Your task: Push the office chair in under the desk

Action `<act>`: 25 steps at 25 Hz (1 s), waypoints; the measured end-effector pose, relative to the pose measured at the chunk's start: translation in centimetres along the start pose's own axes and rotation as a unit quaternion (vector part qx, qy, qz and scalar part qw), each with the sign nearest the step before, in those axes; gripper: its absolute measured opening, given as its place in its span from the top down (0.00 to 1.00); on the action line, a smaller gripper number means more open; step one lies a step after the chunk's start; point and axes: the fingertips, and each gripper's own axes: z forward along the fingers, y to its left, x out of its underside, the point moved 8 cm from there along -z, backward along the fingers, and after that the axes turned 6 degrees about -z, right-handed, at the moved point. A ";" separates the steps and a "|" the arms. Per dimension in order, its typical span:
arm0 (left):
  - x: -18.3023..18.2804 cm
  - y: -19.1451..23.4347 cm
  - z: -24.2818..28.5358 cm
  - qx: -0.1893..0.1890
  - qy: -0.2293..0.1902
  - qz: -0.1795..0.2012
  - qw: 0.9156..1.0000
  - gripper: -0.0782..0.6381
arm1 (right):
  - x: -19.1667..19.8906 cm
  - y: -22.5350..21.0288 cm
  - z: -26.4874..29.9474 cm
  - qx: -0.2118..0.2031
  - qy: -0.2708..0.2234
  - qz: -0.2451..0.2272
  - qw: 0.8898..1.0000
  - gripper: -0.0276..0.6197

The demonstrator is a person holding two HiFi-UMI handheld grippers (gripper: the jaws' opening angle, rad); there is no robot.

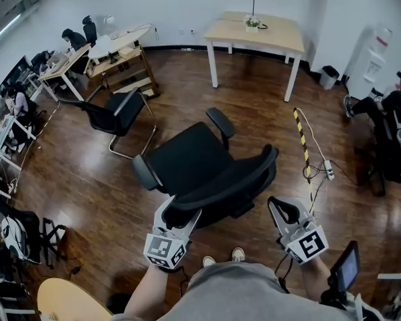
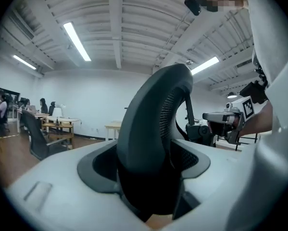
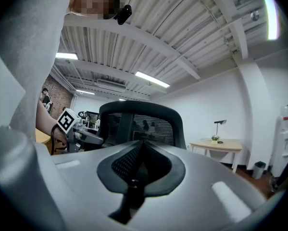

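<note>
Head view: left claw astride backrest

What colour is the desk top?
Pale wood; the desk shows best in the head view.

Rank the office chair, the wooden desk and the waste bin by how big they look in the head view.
1. Office chair, though it is nearest the camera, which inflates it.
2. Wooden desk.
3. Waste bin, by far the smallest.

The office chair is showing black; right of it, a strip is showing yellow-and-black stripes on brown floor.
</note>
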 end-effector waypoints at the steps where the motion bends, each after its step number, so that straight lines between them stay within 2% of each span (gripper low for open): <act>1: -0.3 -0.1 0.3 0.007 -0.001 -0.005 1.000 0.48 | 0.0 -0.3 -0.1 0.003 0.001 0.000 1.000 0.95; 5: -0.3 -0.4 0.6 0.020 -0.008 -0.032 0.999 0.55 | 0.4 -1.6 -0.5 0.006 0.003 0.000 1.000 0.95; 15: -1.2 0.8 -0.8 0.030 0.002 -0.040 0.999 0.57 | 1.6 -4.5 0.5 -0.004 -0.002 0.007 1.000 0.95; 25: -1.2 6.0 -4.1 0.098 0.019 -0.042 0.994 0.58 | 1.5 -1.6 3.1 0.022 0.009 0.007 1.000 0.95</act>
